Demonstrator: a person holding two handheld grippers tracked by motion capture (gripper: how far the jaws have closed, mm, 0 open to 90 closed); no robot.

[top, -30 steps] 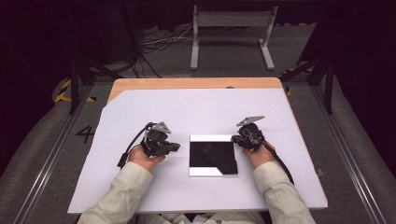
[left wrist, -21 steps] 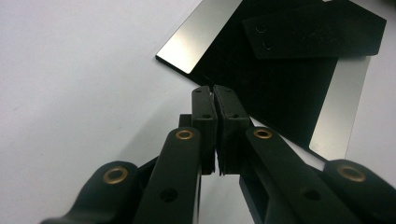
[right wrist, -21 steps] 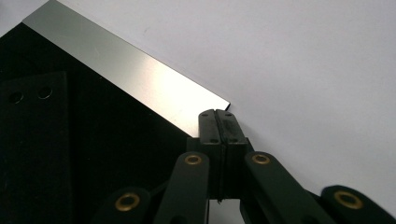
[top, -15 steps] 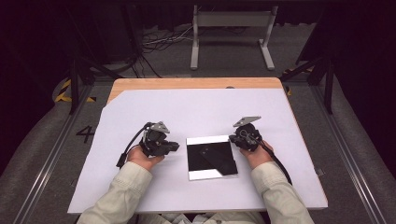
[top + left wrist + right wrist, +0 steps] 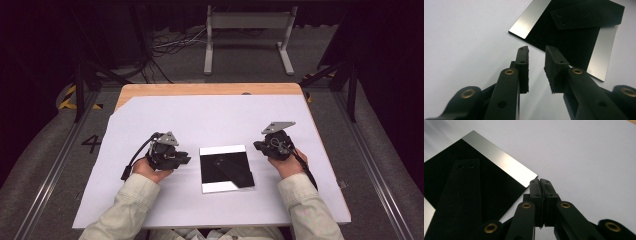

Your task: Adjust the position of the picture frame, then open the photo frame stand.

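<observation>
A black square plate with a silver band along its far and near edges lies flat on the white sheet, between my two hands. A flat black strip with two small holes rests slantwise on top of it. My left gripper sits just left of the plate, pointing at its corner. Its jaws have just been opening and hold nothing. My right gripper hovers off the plate's far right corner, shut, with its pads pressed together and nothing between them.
The white sheet covers most of a wooden table. Beyond the table's far edge a grey metal stand and loose cables sit on the floor. Metal rails run along both sides.
The left gripper's jaws have parted from shut to open. The right gripper has lifted a little and drawn rightwards off the plate's edge. The plate lies slightly further left than a second ago.
</observation>
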